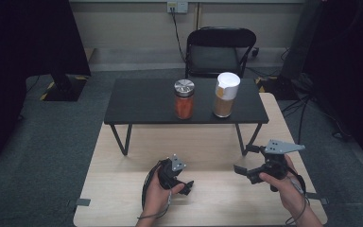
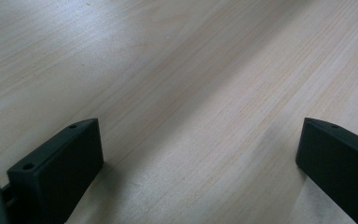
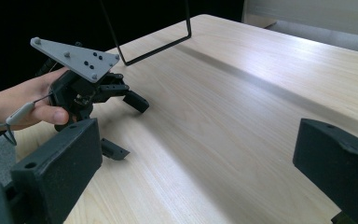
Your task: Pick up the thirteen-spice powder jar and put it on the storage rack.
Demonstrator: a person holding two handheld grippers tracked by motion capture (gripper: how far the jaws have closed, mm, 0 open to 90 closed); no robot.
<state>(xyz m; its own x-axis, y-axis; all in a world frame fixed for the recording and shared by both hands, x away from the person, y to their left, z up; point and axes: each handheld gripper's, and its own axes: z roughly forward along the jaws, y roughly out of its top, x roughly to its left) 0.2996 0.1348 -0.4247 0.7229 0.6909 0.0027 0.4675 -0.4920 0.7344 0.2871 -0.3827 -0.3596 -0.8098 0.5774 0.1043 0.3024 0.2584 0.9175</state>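
Wooden table (image 1: 208, 151) | left gripper (image 1: 185, 186) fingers apart | right gripper (image 1: 246, 161) fingers apart | jars (image 1: 184, 100) labels unreadable

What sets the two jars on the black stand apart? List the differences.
The left jar is shorter; the right jar stands taller.
The left jar has a flat silver metal lid; the right jar has a tall white cap.
The left jar holds orange-red contents; the right jar holds tan-brown contents.
Both stand upright, side by side on the black stand, apart from each other and untouched by either gripper.
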